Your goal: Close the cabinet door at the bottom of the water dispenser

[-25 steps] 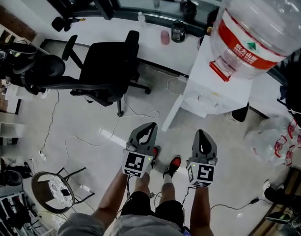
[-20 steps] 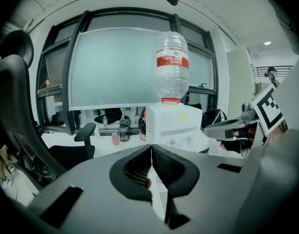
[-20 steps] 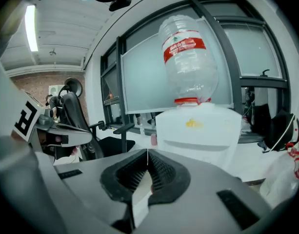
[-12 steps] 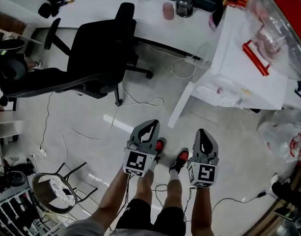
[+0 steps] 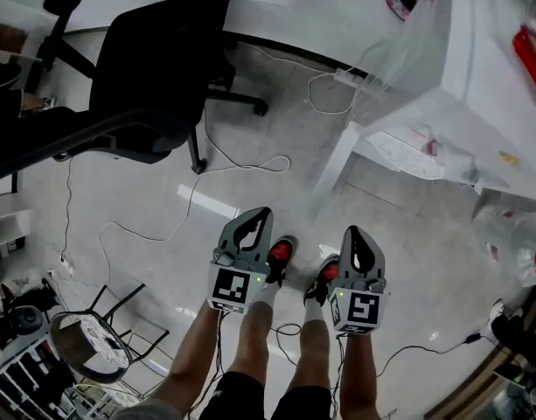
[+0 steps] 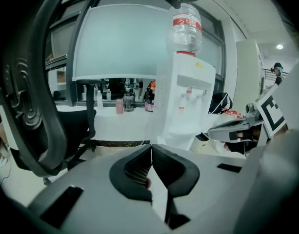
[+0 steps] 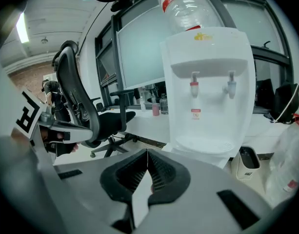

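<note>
**Cabinet door ajar, both tongs shut and empty**

The water dispenser (image 7: 208,91) stands upright straight ahead, its two taps facing the person and the bottle (image 7: 181,4) upended on top. From the head view it fills the upper right — a white body (image 5: 477,68) seen from above. At its base the cabinet door (image 5: 335,169) hangs open. Its top edge runs as a pale strip from the dispenser's near corner, down and left across the floor (image 5: 145,208), with the free end pointing towards the person's feet.

The left gripper (image 5: 261,213) and the right gripper (image 5: 353,231) are held side by side above the shoes, aimed at the dispenser and touching neither it nor the door. Each gripper view shows the ribbed pads pressed together with nothing between them — left (image 6: 151,150), right (image 7: 147,152). A black office chair (image 5: 154,68) stands to the left, well apart from the door.
</note>
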